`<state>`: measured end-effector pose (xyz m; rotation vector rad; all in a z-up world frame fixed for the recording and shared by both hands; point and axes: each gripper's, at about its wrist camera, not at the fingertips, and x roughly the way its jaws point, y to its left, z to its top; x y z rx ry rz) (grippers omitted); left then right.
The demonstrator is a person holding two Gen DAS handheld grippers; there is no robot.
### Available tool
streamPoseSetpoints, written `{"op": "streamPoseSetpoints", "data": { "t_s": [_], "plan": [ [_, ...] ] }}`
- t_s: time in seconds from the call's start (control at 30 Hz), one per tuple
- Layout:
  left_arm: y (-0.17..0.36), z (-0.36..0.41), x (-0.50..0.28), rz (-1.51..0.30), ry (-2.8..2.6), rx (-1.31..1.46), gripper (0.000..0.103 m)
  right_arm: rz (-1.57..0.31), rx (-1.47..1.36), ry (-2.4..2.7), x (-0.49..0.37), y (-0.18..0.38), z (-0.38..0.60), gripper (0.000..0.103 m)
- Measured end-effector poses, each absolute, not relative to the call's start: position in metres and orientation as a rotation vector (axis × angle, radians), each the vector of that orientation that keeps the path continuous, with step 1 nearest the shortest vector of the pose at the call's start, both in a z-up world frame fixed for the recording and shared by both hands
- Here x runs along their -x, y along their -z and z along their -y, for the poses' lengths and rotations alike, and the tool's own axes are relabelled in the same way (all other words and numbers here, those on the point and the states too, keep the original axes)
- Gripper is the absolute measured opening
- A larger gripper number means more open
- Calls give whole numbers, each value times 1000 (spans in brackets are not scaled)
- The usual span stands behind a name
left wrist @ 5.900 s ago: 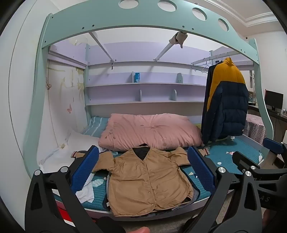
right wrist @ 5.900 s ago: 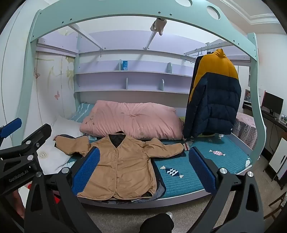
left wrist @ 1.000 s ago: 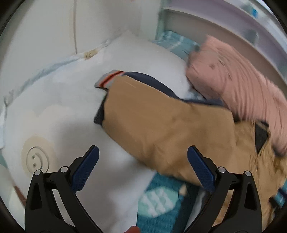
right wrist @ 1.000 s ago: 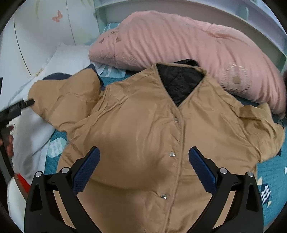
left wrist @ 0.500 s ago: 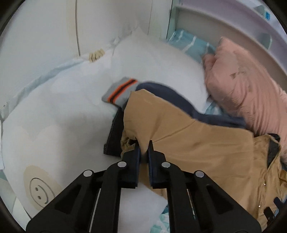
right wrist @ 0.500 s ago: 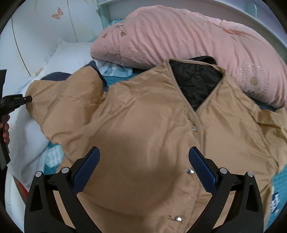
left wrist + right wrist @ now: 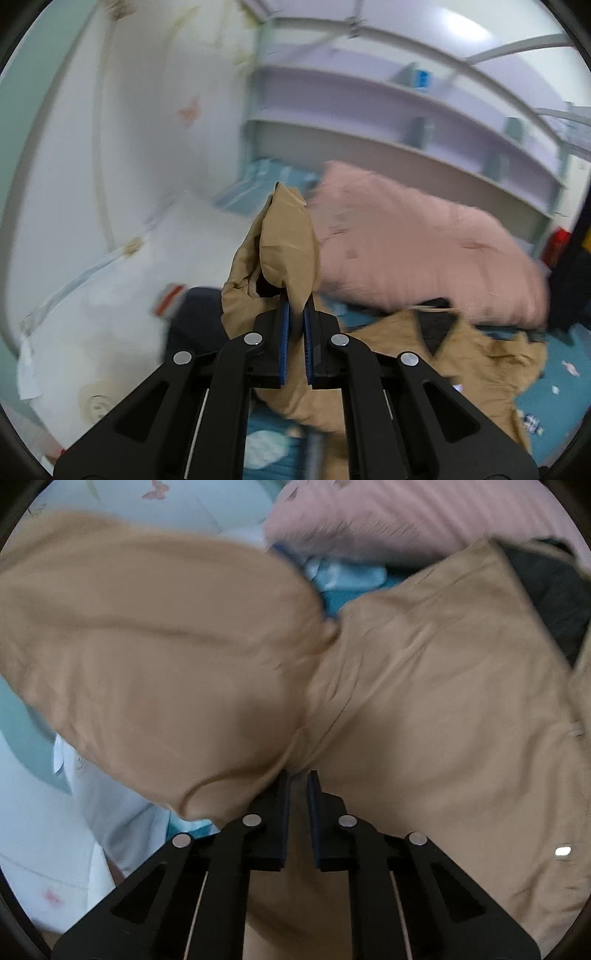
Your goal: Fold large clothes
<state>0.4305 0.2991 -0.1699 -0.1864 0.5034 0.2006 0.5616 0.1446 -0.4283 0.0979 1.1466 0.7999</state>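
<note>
While the left claw [image 7: 294, 314] pinches the tan jacket's [image 7: 461, 354] sleeve [image 7: 288, 236] and holds it up over the bed [image 7: 561, 376], the right claw [image 7: 297, 779] has just been closing and nips the jacket by the armpit. No fold is done yet. Both sleeves and the body are left.

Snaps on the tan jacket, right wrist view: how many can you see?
1: a single shiny snap at the right edge of the jacket front. Others may be hidden by blur, folds or the tongs.
</note>
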Motion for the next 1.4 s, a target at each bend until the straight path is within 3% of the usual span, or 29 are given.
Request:
{"op": "streamPoseSetpoints", "data": {
  "t_s": [0.13,0.27,0.43,0.63,1.0,1.07,1.13,1.2,1.27,1.4],
  "plan": [
    [174,-252,-456,-543,-92,195,7,-1240,-154,-782,-576,462,-143,6],
    [185,-193,-484,-577,-5,180,7,-1156,-252,-776,-575,440,-96,12],
    [207,-131,-528,-617,86,233,7,-1033,-247,-613,-565,405,18,12],
    [250,-54,-571,-703,170,312,7,-1017,-197,-407,-558,397,150,12],
    [401,56,-638,-992,76,166,8,-980,-278,-173,-548,399,301,16],
    [418,62,-641,-1038,74,150,18,-973,-292,-143,-545,400,318,20],
    [424,65,-637,-1052,96,151,47,-959,-324,-111,-544,402,336,20],
    [419,70,-631,-1024,145,169,62,-949,-359,-68,-546,403,359,20],
    [411,75,-626,-989,187,173,67,-936,-429,-36,-550,406,378,20],
    [394,93,-620,-945,233,155,68,-896,-529,24,-559,408,410,22]
  ]
}}
